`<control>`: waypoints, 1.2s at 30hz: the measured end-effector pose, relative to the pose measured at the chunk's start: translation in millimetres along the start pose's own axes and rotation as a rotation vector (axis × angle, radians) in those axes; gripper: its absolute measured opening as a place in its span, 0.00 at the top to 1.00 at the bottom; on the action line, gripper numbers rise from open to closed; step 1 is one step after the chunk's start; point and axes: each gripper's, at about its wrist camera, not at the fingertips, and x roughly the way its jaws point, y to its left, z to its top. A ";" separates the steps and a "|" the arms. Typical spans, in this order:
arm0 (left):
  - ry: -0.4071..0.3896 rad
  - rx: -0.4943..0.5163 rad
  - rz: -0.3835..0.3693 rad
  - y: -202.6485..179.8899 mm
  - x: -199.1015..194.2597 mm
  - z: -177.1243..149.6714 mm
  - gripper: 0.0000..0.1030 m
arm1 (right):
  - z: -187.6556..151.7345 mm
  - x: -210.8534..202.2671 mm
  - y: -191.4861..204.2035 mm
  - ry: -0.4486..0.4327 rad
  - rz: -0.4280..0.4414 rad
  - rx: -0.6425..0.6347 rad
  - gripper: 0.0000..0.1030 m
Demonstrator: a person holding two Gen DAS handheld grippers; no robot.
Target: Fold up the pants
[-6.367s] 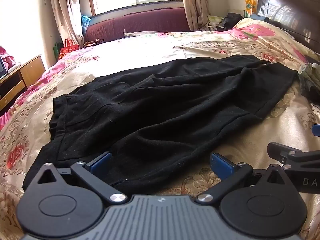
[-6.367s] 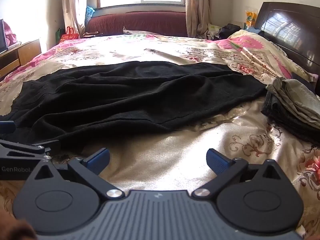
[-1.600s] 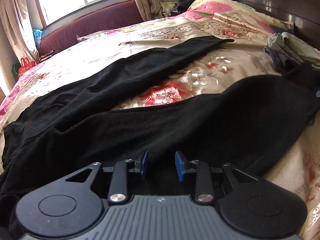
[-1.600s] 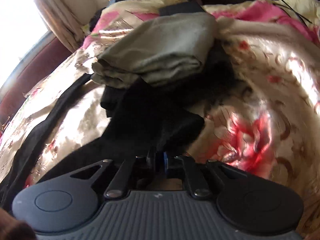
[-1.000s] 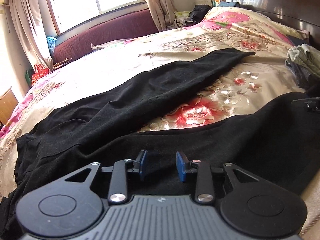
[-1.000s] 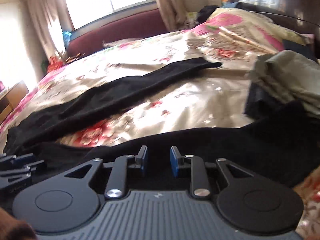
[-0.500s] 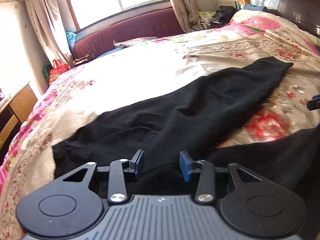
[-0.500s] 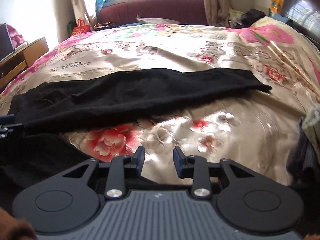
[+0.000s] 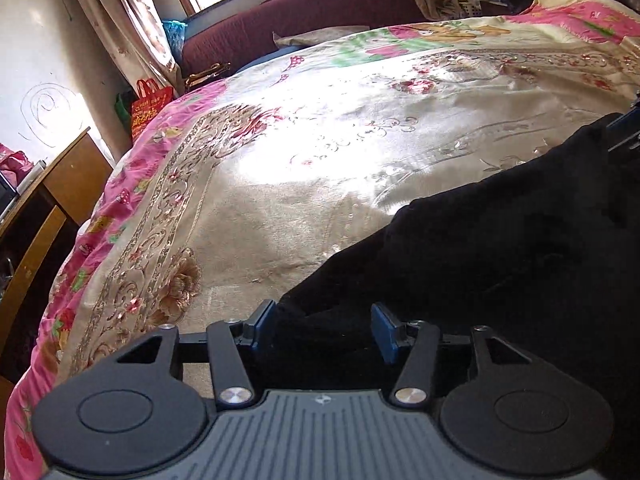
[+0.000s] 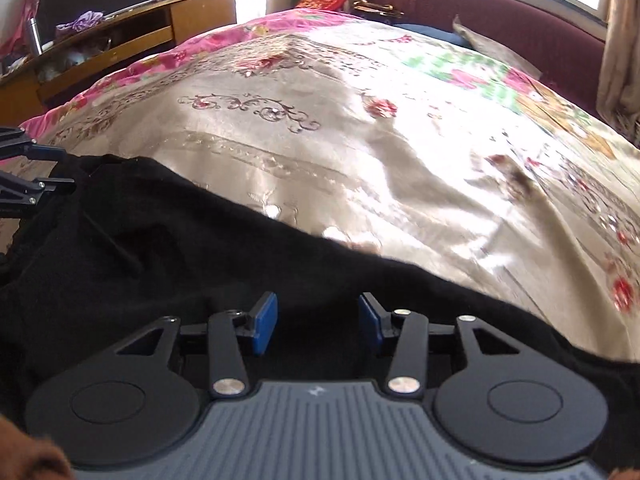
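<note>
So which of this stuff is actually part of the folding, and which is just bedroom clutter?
Part of the job: black pants, left gripper, right gripper, floral bedspread beneath.

Just lying about: red shopping bag, wooden cabinet, maroon sofa, curtains.

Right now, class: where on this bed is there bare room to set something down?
Free: the bedspread between the black pants, the pink border and the maroon sofa. Crowded: the near edge, where the pants lie under the left gripper and right gripper.

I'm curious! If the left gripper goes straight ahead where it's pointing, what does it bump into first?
Probably the black pants. Their cloth already lies between the left gripper's open fingers; past it is only the flowered bedspread. Depth is hard to judge.
</note>
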 end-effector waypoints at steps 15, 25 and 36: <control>0.114 0.090 -0.149 25.2 40.2 -0.7 0.19 | 27.8 64.6 -0.3 0.172 0.032 -0.231 0.42; 0.137 0.105 -0.148 20.2 41.1 -1.4 0.32 | 29.4 72.3 -2.7 0.218 0.050 -0.195 0.62; 0.076 0.129 -0.097 13.8 -5.6 -6.2 0.71 | 14.0 -14.9 35.3 0.131 -0.040 -0.205 0.94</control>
